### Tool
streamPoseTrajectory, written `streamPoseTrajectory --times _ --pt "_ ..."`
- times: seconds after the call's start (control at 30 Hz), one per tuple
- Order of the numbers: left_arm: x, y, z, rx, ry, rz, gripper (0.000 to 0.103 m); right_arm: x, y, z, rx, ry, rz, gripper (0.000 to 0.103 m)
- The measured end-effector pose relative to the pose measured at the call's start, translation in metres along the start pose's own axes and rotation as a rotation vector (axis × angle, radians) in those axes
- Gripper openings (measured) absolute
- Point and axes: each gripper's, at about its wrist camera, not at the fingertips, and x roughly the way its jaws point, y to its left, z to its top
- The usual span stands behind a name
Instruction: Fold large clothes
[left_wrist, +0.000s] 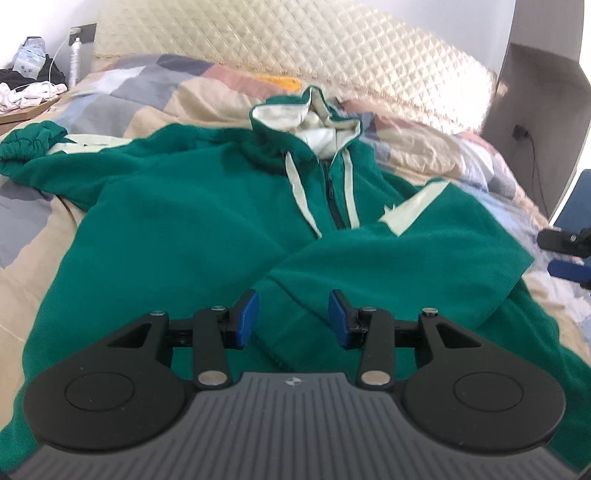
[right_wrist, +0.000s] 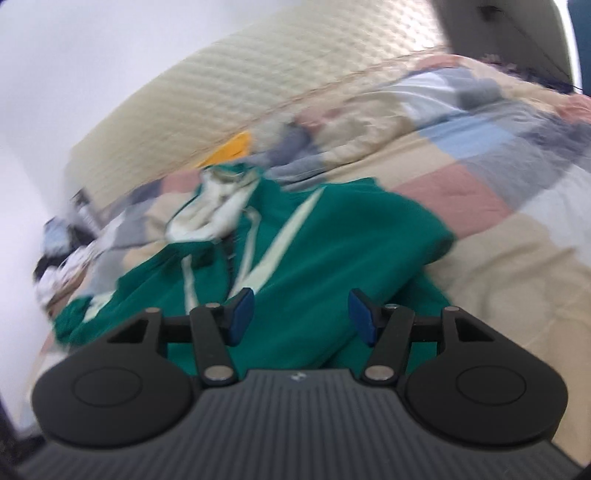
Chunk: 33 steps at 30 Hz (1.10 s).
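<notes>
A green zip hoodie (left_wrist: 177, 221) (cream stripes, drawstrings) lies face-up on the bed, one sleeve seemingly folded across.

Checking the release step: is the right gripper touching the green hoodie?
Cannot tell. In the right wrist view the right gripper has open jaws with nothing pinched, but the green hoodie fills the background between them and the blur hides any gap.

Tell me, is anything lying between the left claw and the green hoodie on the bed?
Nothing visible is. The left claw hangs open right above the green hoodie, with only green cloth showing between its fingers. The hoodie lies spread on the quilt, and no other thing rests on it.
</notes>
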Motion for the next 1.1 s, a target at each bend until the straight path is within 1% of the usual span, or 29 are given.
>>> streamPoseTrajectory --times 0.03,0.1,0.23,0.3,0.43,0.6,0.7,0.8,0.87,0.93,1.0,1.03,1.1 --pt "0.002 0.0 -0.001 0.003 0.01 0.004 0.047 0.003 0.005 -0.002 -0.018 0.015 0.03 0.06" --pt "0.008 0.001 -0.004 0.002 0.03 0.01 0.047 0.012 0.014 -0.003 -0.061 0.029 0.052 0.06" --pt "0.017 0.007 -0.008 -0.022 0.072 0.028 0.048 0.041 0.028 -0.012 -0.131 0.075 0.041 0.058" --pt "0.02 0.009 -0.009 -0.032 0.081 0.032 0.048 0.056 0.033 -0.018 -0.145 0.106 0.045 0.053" --pt "0.022 0.013 -0.009 -0.047 0.082 0.027 0.048 0.073 0.038 -0.031 -0.177 0.146 0.048 0.052" --pt "0.02 0.017 -0.008 -0.059 0.078 0.023 0.048 0.093 0.04 -0.047 -0.164 0.216 0.097 0.051" --pt "0.012 0.02 -0.006 -0.076 0.058 0.031 0.048 0.098 0.039 -0.052 -0.175 0.226 0.104 0.051" --pt "-0.001 0.027 -0.001 -0.087 0.032 0.064 0.049 0.097 0.038 -0.052 -0.176 0.237 0.104 0.05" --pt "-0.008 0.035 0.003 -0.098 0.017 0.087 0.055 0.096 0.04 -0.05 -0.174 0.243 0.096 0.049" --pt "-0.013 0.045 0.01 -0.097 0.007 0.123 0.057 0.094 0.043 -0.049 -0.191 0.244 0.09 0.049" --pt "-0.012 0.058 0.019 -0.09 0.017 0.182 0.059 0.093 0.046 -0.049 -0.215 0.245 0.083 0.049" --pt "-0.01 0.065 0.024 -0.091 0.024 0.199 0.062 0.093 0.048 -0.049 -0.224 0.244 0.077 0.049" --pt "-0.005 0.082 0.034 -0.086 0.039 0.226 0.063 0.092 0.049 -0.049 -0.23 0.237 0.069 0.05"
